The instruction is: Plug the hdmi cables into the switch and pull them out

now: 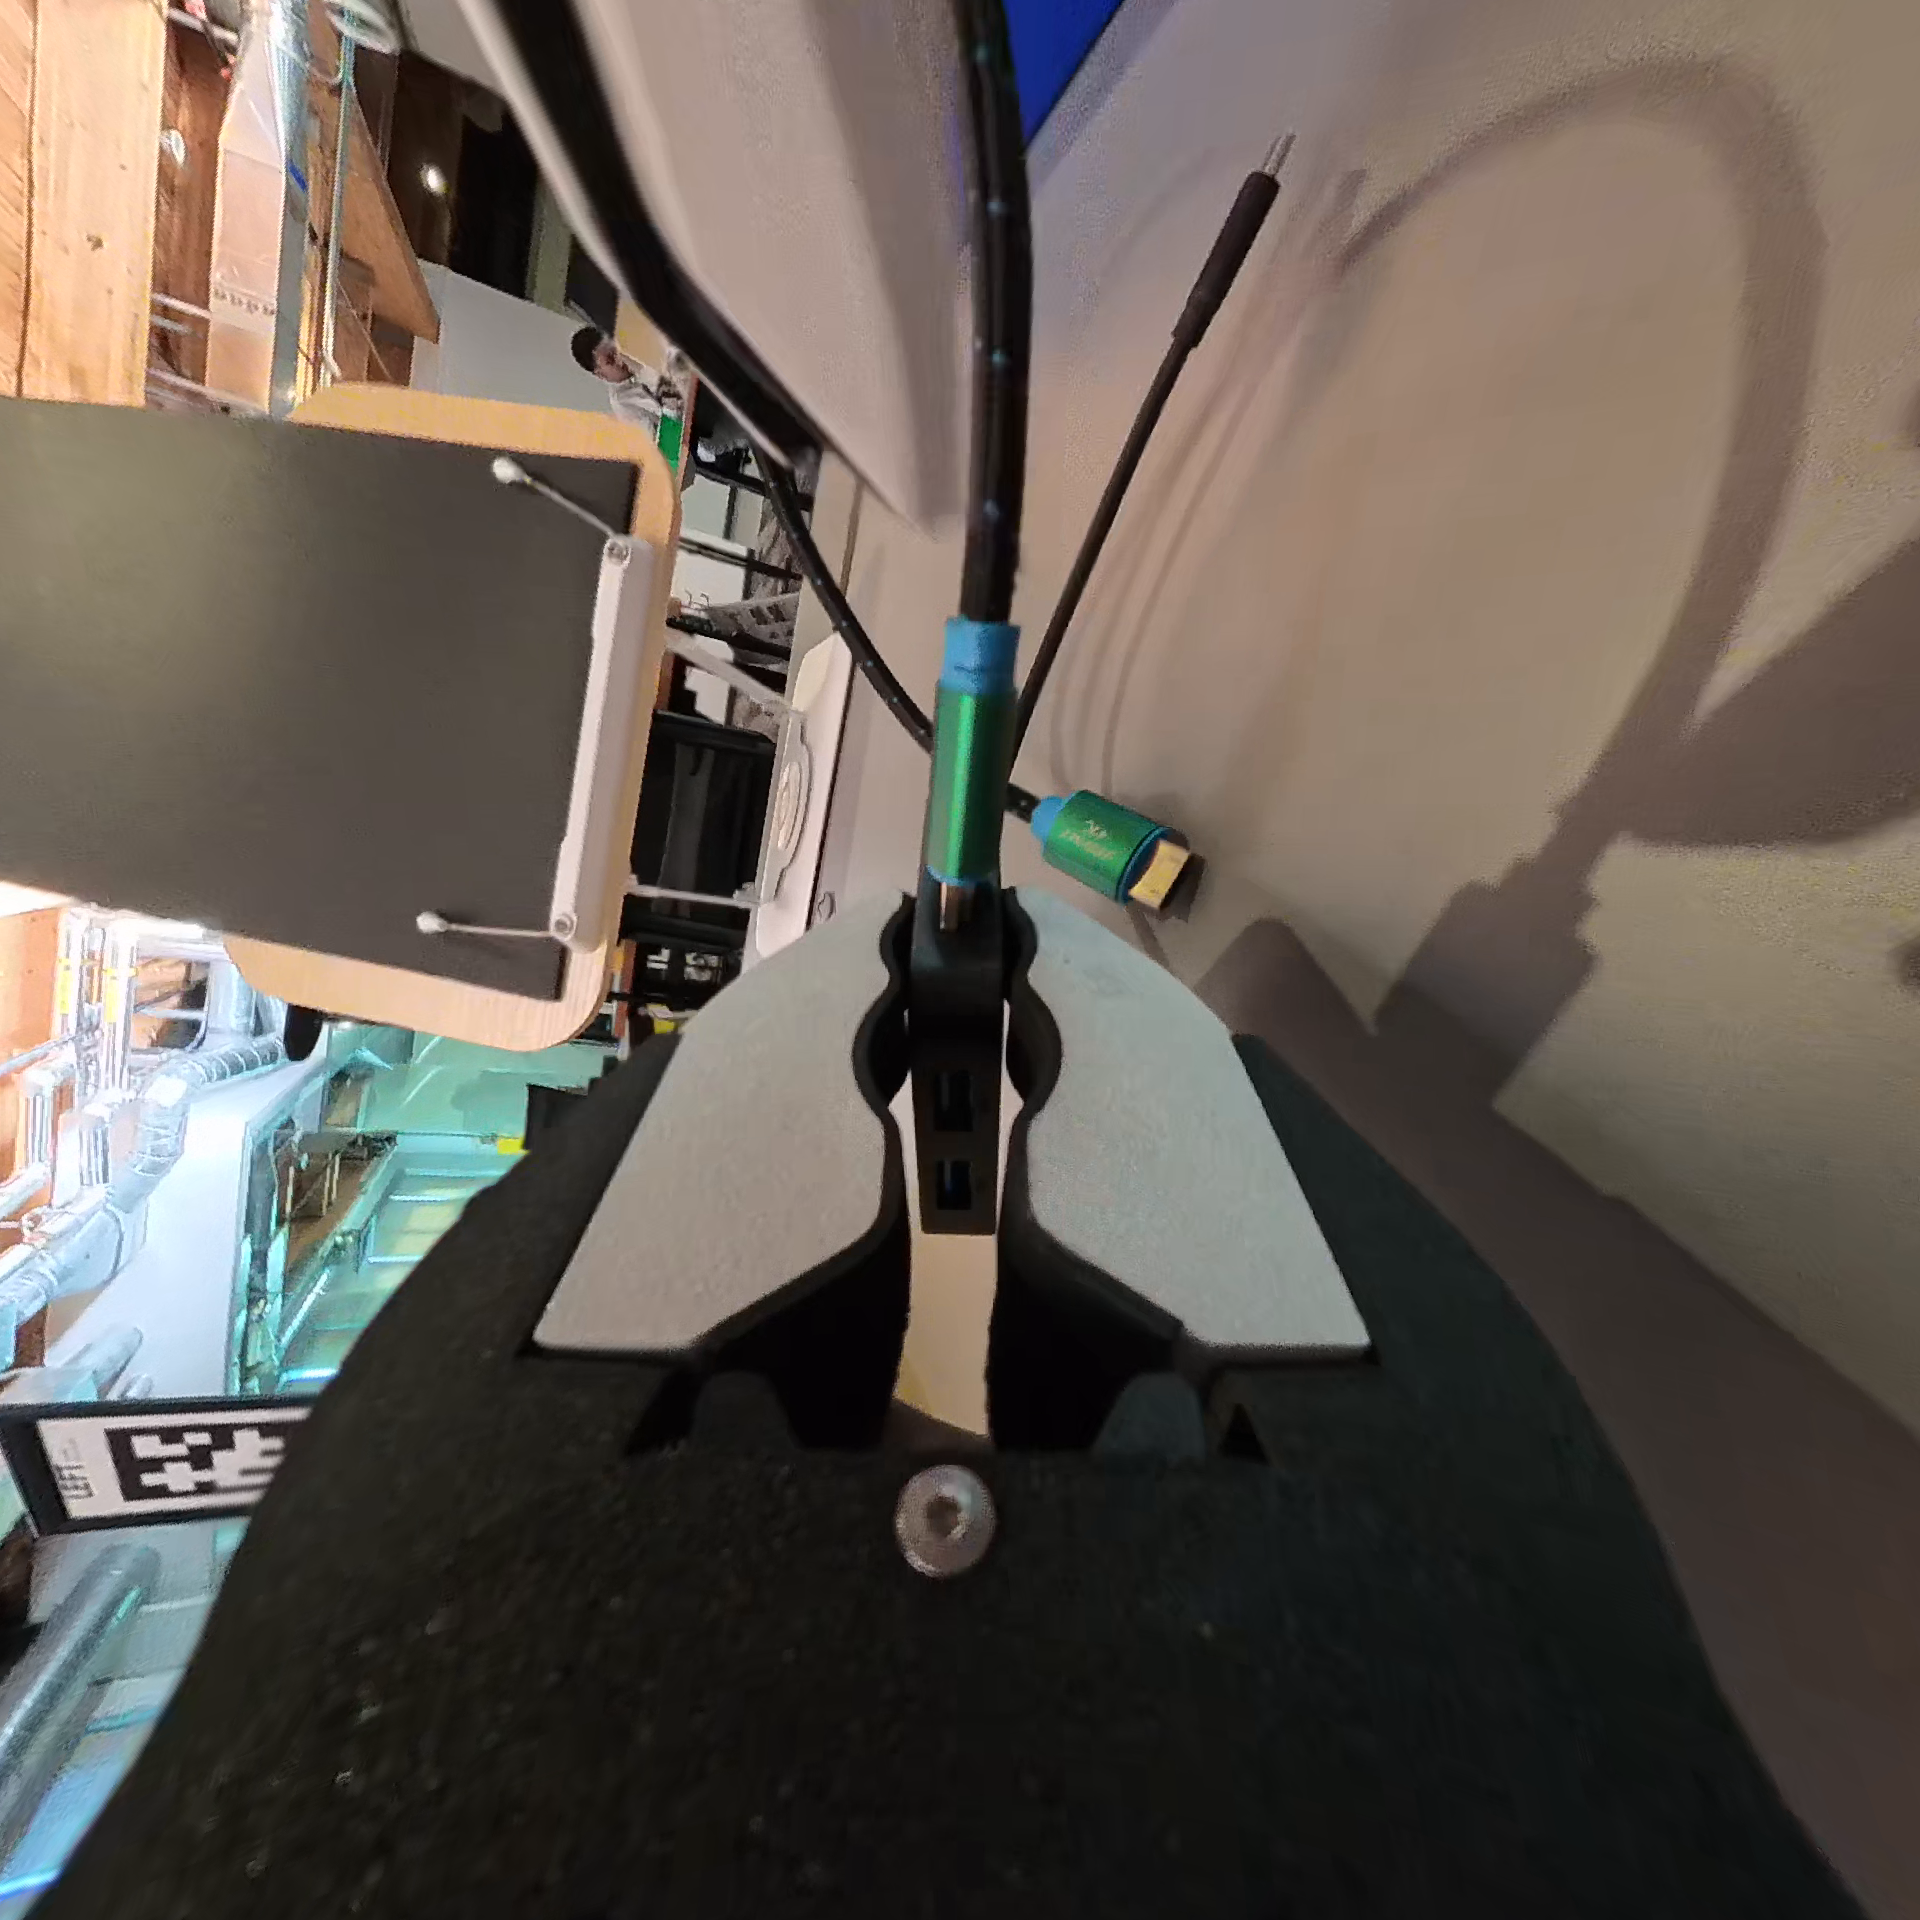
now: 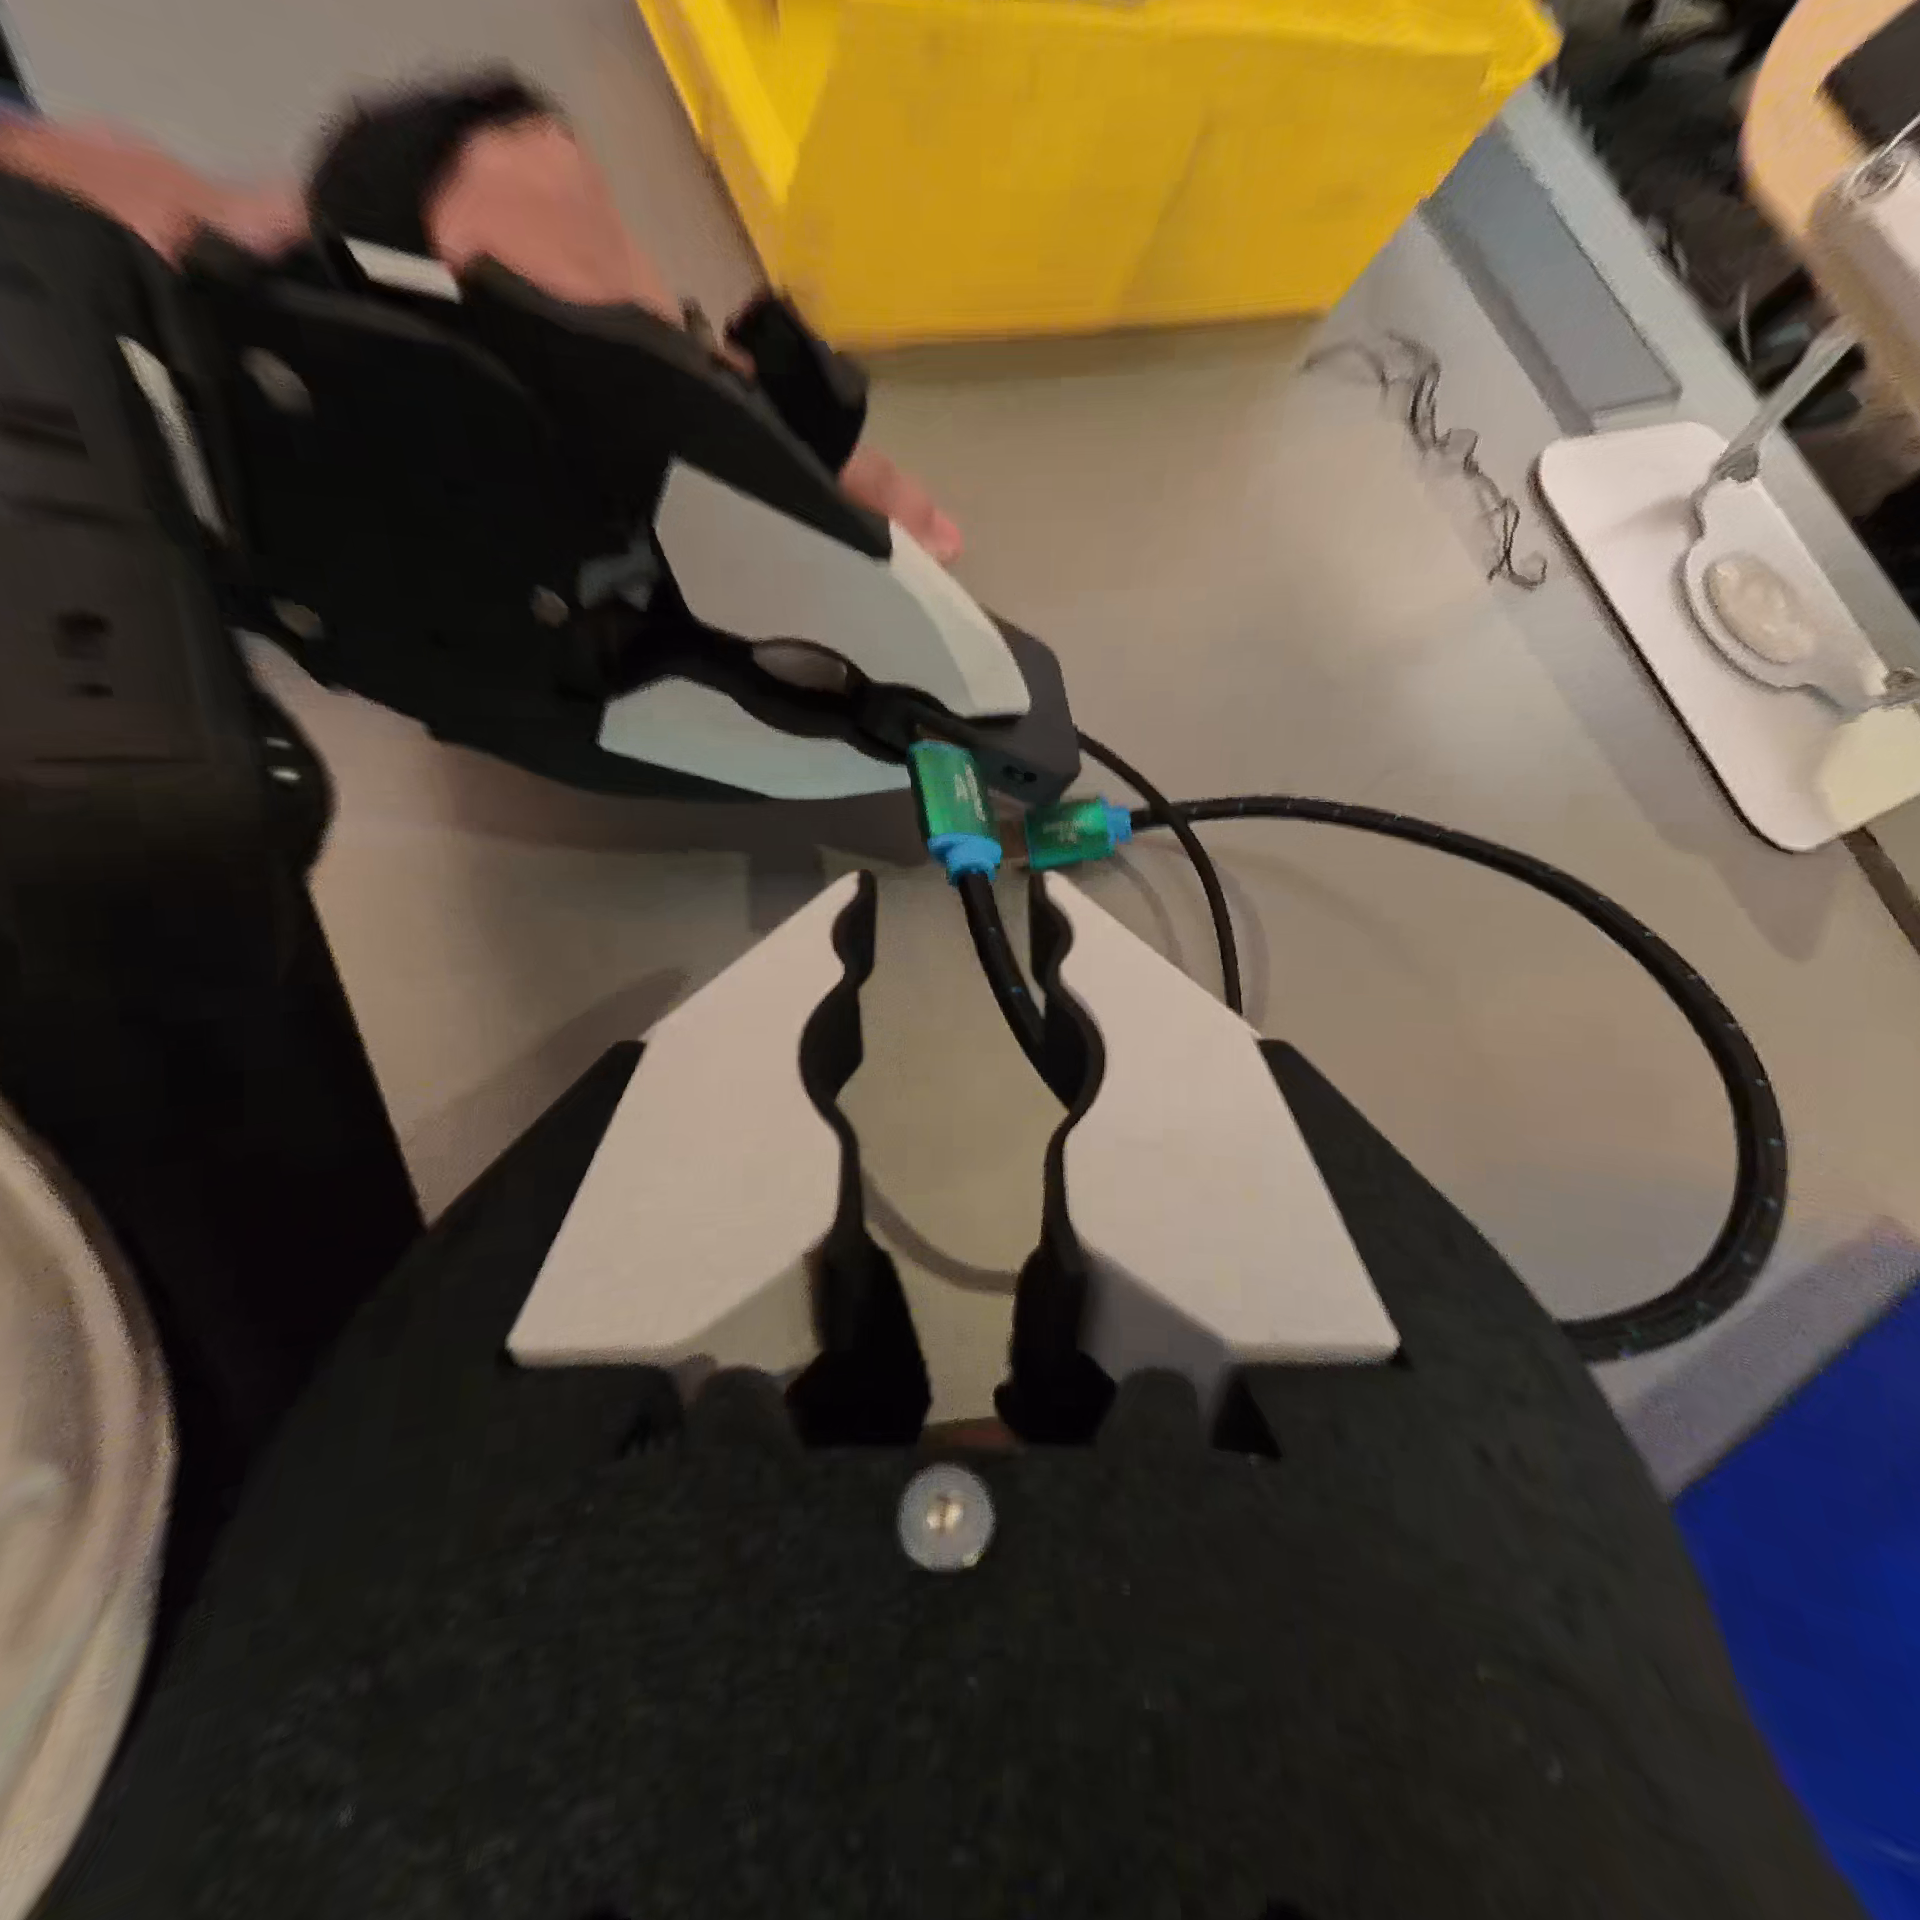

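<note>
Left wrist view: left gripper (image 1: 951, 935) clamped on switch (image 1: 954, 1049), one green plug (image 1: 968, 790) seated. Second plug (image 1: 1117, 847) loose on table (image 1: 1455, 623). Right gripper (image 2: 954, 894) spread around the seated plug's cable (image 2: 1003, 966), unplugging likely pending.

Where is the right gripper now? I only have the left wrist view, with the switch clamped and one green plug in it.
Observer: The right gripper is open, with its fingers on either side of the black cable. It sits just behind the green plug seated in the switch, and nothing is gripped.
Operator: Where does the cable go from the loose plug on the table?
Observer: From the loose plug it swings out in a wide loop to the right, then curves back and passes under the right gripper's body.
</note>
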`<state>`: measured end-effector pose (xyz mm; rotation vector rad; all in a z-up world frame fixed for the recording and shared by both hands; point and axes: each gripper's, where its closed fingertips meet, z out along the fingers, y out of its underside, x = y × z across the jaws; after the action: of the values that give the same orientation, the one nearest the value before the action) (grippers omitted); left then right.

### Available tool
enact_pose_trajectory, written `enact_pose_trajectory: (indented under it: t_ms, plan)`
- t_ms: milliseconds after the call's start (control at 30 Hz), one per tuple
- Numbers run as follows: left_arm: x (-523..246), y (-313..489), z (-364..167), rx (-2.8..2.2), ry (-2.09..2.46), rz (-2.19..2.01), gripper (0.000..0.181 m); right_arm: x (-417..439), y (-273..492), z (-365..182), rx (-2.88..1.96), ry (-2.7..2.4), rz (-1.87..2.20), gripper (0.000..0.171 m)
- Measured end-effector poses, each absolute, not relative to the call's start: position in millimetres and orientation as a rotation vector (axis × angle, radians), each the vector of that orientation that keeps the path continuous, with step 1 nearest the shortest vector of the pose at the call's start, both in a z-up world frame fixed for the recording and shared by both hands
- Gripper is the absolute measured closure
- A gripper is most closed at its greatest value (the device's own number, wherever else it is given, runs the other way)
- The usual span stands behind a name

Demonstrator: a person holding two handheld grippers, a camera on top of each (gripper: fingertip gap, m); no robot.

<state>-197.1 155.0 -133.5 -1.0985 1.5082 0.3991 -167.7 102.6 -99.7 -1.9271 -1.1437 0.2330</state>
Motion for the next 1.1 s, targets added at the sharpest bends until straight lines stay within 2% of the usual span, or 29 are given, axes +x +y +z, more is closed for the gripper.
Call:
enact_pose_trajectory:
  t_ms: [133,233,300,367,500,633,700,800,933,1100]
  plan:
    - [-208.6,166.8,-127.1,-1.166,1.434,0.384,0.168,-162.2,91.8,-52.3,-1.744,-1.006,0.525,0.144]
    - [-214.6,171.9,-119.6,-1.196,1.374,0.362,0.168,-157.7,77.8,-75.4,-1.796,-0.997,0.833,0.143]
    - [-213.5,171.1,-115.7,-1.202,1.35,0.337,0.167,-157.9,92.6,-100.3,-1.879,-0.864,0.961,0.132]
    - [-209.6,167.9,-113.6,-1.199,1.344,0.321,0.167,-164.9,111.4,-97.0,-1.83,-0.641,1.095,0.122]
    - [-199.2,158.9,-116.1,-1.179,1.368,0.31,0.167,-182.5,124.1,-91.0,-1.772,-0.627,0.981,0.121]
    - [-192.8,154.3,-116.8,-1.184,1.373,0.293,0.167,-187.8,124.7,-105.3,-1.851,-0.645,0.923,0.146]
    - [-191.0,152.8,-117.5,-1.18,1.377,0.288,0.167,-185.6,125.4,-106.5,-1.855,-0.624,0.903,0.151]
    - [-189.1,151.0,-117.0,-1.178,1.378,0.279,0.168,-184.3,125.0,-101.7,-1.841,-0.608,0.886,0.15]
    - [-189.1,151.1,-117.6,-1.173,1.381,0.281,0.168,-186.0,122.7,-100.3,-1.846,-0.569,0.976,0.137]
    - [-187.9,148.8,-117.3,-1.162,1.389,0.269,0.167,-184.6,125.2,-93.7,-1.806,-0.536,1.038,0.141]
